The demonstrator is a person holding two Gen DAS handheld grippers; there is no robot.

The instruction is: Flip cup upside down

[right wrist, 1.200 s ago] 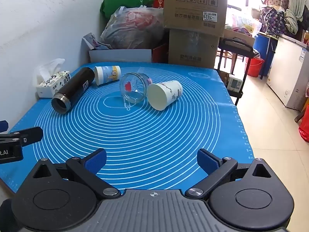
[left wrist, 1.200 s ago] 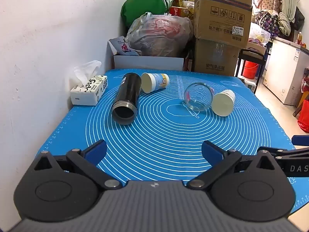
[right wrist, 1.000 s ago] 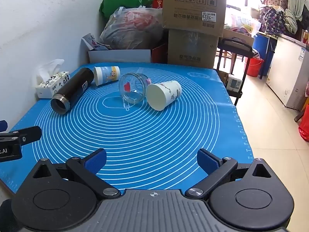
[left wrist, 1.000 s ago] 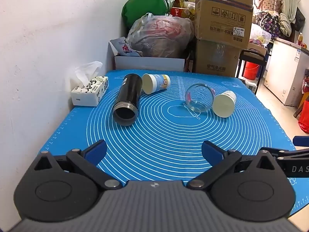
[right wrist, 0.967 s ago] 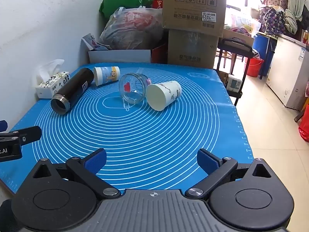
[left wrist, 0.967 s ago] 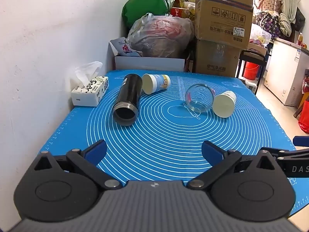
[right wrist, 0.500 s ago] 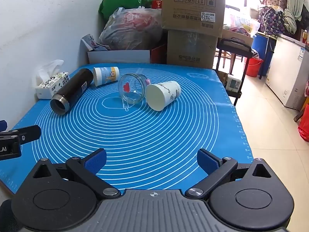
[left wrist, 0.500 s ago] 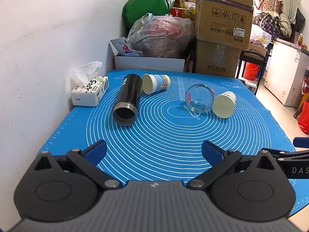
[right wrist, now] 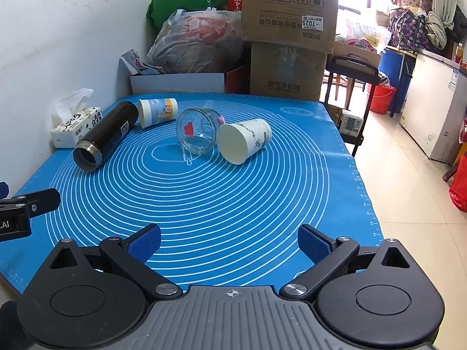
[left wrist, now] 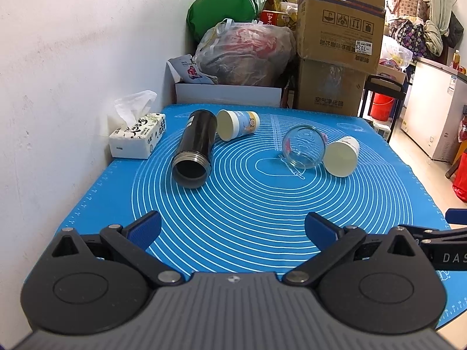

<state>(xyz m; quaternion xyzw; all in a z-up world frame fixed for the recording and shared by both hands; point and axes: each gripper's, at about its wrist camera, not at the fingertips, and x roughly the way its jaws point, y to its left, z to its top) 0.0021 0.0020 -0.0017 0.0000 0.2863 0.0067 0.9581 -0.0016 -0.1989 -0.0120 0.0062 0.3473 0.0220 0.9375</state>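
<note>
Several cups lie on their sides on a blue mat [left wrist: 262, 204]. A black flask [left wrist: 195, 148] [right wrist: 106, 135] lies left, mouth toward me. A blue-and-white paper cup [left wrist: 238, 124] [right wrist: 157, 112] lies behind it. A clear glass cup [left wrist: 303, 147] [right wrist: 198, 134] lies mid-mat, beside a white paper cup [left wrist: 341, 160] [right wrist: 243, 141]. My left gripper [left wrist: 232, 229] is open and empty at the mat's near edge. My right gripper [right wrist: 229, 240] is open and empty, also at the near edge, well short of the cups.
A tissue box [left wrist: 137, 140] [right wrist: 76, 127] sits against the white wall at left. Cardboard boxes [left wrist: 338, 43] and plastic bags [left wrist: 245, 55] stand behind the table. The mat's right edge [right wrist: 362, 180] drops to a tiled floor.
Both grippers have crept slightly; the cups sit a touch differently in view. Nothing on the mat has moved, and both grippers stay open.
</note>
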